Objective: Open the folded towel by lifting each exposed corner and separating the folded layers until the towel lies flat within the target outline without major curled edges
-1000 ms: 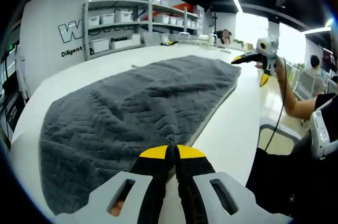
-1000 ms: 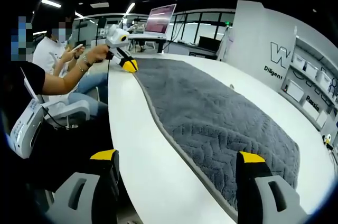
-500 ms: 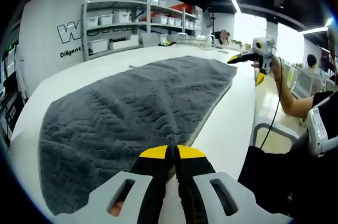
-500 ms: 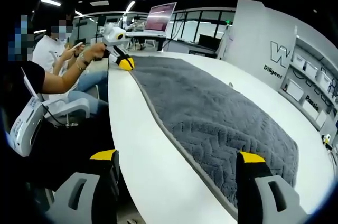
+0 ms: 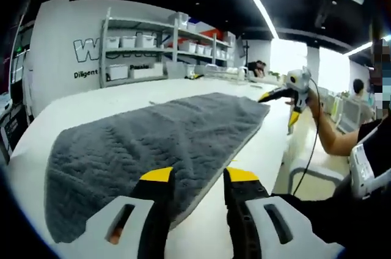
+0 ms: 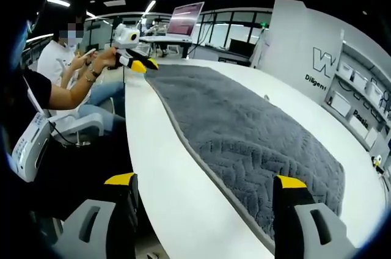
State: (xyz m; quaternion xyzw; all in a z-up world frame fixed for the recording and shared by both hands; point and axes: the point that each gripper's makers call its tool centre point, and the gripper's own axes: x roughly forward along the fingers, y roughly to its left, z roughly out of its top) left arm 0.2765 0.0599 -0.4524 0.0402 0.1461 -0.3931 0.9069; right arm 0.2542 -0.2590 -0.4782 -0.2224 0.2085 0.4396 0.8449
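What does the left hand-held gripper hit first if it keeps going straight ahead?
Likely the grey towel: the left hand-held gripper is open, and the towel's near hem lies just beyond the jaw tips on the white table. Height above it is unclear.

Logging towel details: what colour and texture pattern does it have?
Dark grey towel with a herringbone weave, clearest in right gripper view.

A long white table (image 5: 91, 97) carries a grey towel (image 5: 146, 137), spread out lengthwise near the table's front edge, its surface mostly flat and lightly rumpled.
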